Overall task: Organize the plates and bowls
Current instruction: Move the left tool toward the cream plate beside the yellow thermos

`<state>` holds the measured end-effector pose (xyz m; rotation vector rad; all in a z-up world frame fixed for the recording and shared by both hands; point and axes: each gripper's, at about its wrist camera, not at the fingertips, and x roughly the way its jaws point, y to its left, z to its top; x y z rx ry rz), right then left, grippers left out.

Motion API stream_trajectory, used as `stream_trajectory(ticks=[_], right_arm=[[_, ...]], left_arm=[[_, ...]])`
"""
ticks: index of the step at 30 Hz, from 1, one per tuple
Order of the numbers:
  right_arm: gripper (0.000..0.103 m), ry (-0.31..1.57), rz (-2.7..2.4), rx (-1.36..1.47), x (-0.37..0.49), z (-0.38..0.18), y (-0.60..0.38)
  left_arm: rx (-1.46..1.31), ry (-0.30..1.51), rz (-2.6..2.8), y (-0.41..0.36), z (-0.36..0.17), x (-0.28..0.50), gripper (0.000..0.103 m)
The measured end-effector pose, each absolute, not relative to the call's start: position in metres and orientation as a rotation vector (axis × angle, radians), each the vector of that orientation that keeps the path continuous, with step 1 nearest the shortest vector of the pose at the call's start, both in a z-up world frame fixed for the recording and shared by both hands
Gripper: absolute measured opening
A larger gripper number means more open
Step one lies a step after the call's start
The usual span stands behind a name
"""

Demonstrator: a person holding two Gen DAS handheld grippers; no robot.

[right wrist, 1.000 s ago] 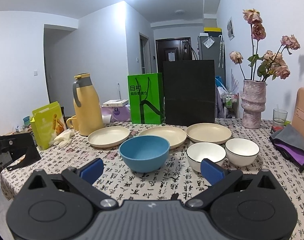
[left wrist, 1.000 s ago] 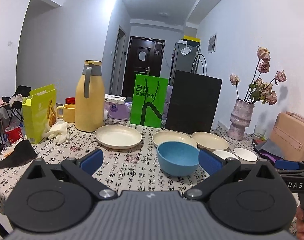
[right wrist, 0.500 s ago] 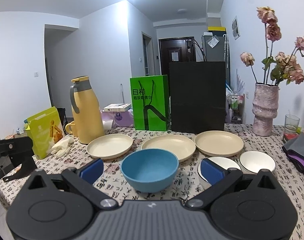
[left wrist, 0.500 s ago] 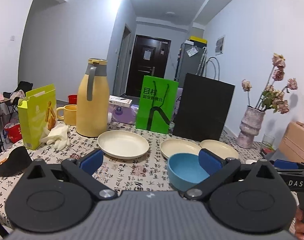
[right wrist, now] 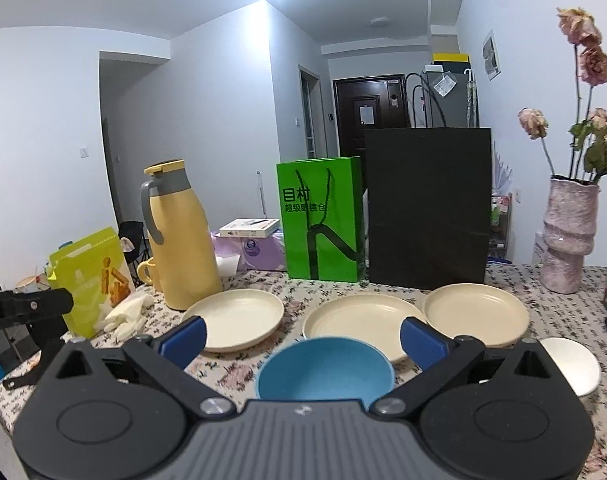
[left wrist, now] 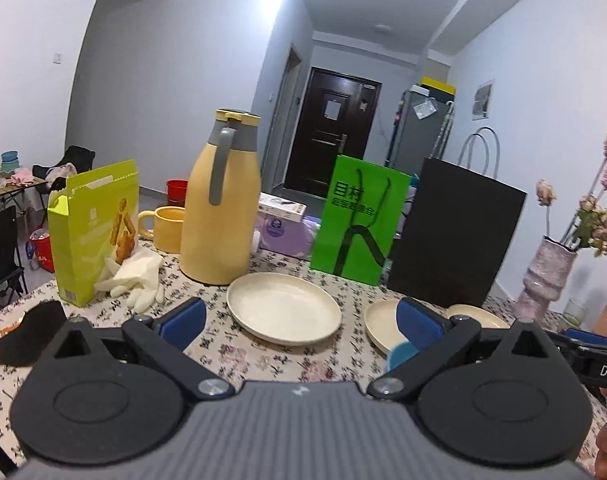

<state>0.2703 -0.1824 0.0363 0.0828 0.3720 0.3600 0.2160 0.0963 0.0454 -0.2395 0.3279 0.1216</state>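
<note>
I am holding both tools above the near edge of the table (right wrist: pixel 551 316), which is wearing a patterned cloth. My left hand-held gripper (left wrist: pixel 299 320) is standing with its blue pads spread wide and nothing between them; it is looking over the left cream plate (left wrist: pixel 283 311), which is lying just in front of the yellow thermos jug (left wrist: pixel 220 204). My right hand-held gripper (right wrist: pixel 302 336) is likewise gaping wide and gripping nothing, and the blue bowl (right wrist: pixel 324 368) is sitting on the cloth directly below the gap between its pads, apart from them as far as I can tell.

Behind the blue bowl, three cream plates are lying in a row: the left cream plate, the middle cream plate (right wrist: pixel 359 322) and the right cream plate (right wrist: pixel 475 314). The middle and right ones are sitting very close together, rims nearly meeting. A white bowl (right wrist: pixel 571 364) is showing to the right of the blue bowl, partly hidden by my right tool's body.

Further back, a green paper bag (right wrist: pixel 321 220) and a black paper bag (right wrist: pixel 427 208) are standing upright side by side. A pink vase (right wrist: pixel 567 236) with dried flowers is standing at the right, and a yellow-green box (left wrist: pixel 91 228) with white gloves (left wrist: pixel 131 276) beside it is at the left.
</note>
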Motion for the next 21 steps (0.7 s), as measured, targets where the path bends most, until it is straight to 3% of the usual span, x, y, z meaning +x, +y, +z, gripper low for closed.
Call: stream_trajectory(ticks=[21], right_arm=[[0.103, 0.458, 0.418, 0.132, 0.392, 0.032, -0.123]], left_arm=[[-0.375, 0.364, 0.283, 0.139, 0.039, 0.319, 0.103]])
